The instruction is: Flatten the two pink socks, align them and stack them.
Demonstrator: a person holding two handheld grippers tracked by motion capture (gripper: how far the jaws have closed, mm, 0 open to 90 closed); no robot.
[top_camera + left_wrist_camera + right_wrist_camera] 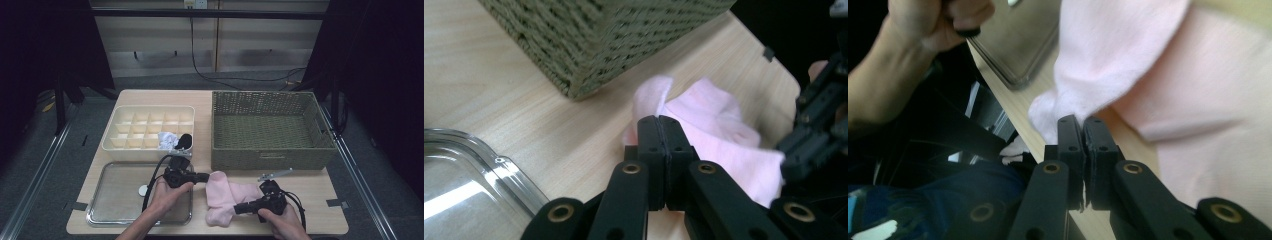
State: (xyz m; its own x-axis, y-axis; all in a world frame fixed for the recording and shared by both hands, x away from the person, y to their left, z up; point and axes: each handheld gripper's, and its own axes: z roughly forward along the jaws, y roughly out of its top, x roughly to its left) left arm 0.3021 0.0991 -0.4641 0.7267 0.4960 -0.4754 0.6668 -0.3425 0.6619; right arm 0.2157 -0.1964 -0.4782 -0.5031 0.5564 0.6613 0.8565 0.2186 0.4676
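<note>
— Where are the hands, relative to the pink cloth (223, 196)?

— The left hand (167, 194) sits at its left, left gripper (206, 176) level, jaws pressed together at the cloth's upper edge. The right hand (281, 222) sits at its lower right, right gripper (236, 208) pointing left, jaws together at its lower edge.

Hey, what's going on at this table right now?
A person is working a pink cloth with two handheld grippers. The left gripper is shut on its upper edge, and the right gripper is shut on its lower edge near the table's front. The cloth lies on the wooden table just in front of an empty woven basket. A divided organizer box behind the left hand already holds a white and a black bundle, and a clear tray sits beside it.
</note>
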